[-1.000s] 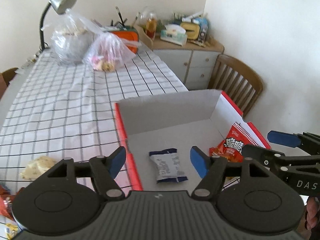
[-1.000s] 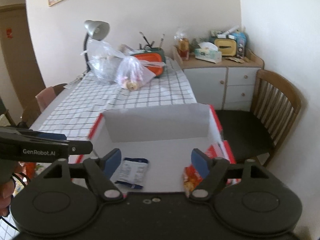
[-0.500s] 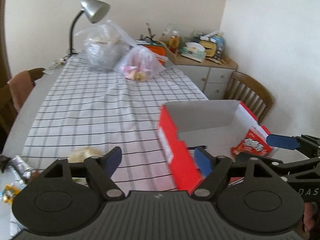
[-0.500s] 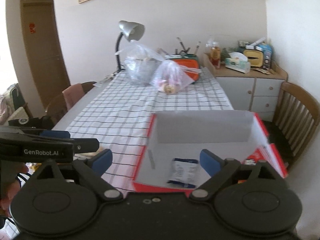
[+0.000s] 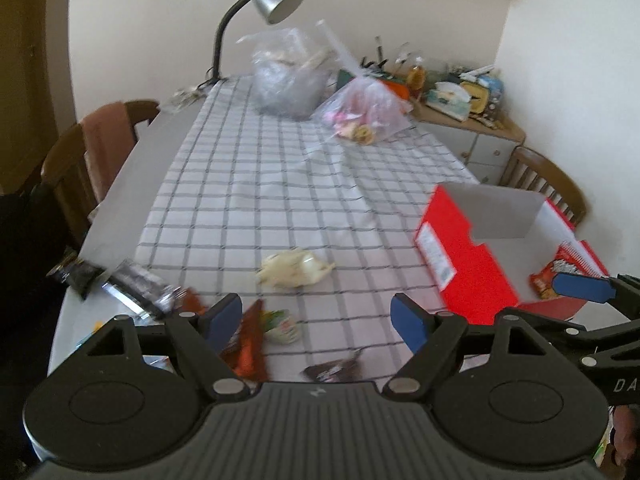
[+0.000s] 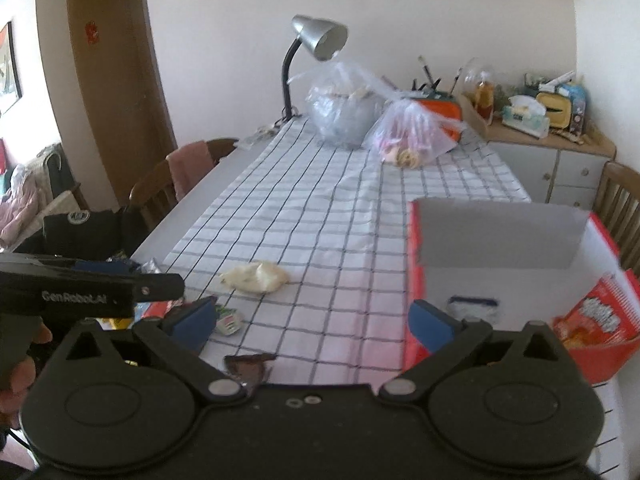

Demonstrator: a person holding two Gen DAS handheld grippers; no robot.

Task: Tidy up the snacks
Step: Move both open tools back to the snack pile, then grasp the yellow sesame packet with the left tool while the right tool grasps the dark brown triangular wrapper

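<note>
My left gripper (image 5: pixel 316 320) hangs open over the checked tablecloth with nothing between its blue pads. Below it lie a pale yellow snack (image 5: pixel 294 270), a small green-and-white packet (image 5: pixel 282 326), a red-orange wrapper (image 5: pixel 248 344) and a dark brown wrapper (image 5: pixel 332 368). The jaws of my right gripper (image 6: pixel 314 320) are opening, and nothing sits between them. To the right stands the red box (image 6: pixel 416 280), holding a blue-white packet (image 6: pixel 472 306) and a red snack bag (image 6: pixel 596 320).
Dark and silver packets (image 5: pixel 136 288) lie at the table's near left edge. Two filled plastic bags (image 6: pixel 404 136) and a desk lamp (image 6: pixel 316 36) stand at the far end. Wooden chairs (image 5: pixel 80 172) flank the table, and a cluttered cabinet (image 6: pixel 552 160) stands at the back right.
Both views have swung left, from over the red box to the loose snacks on the cloth. Both grippers' jaws stand wider than before.
</note>
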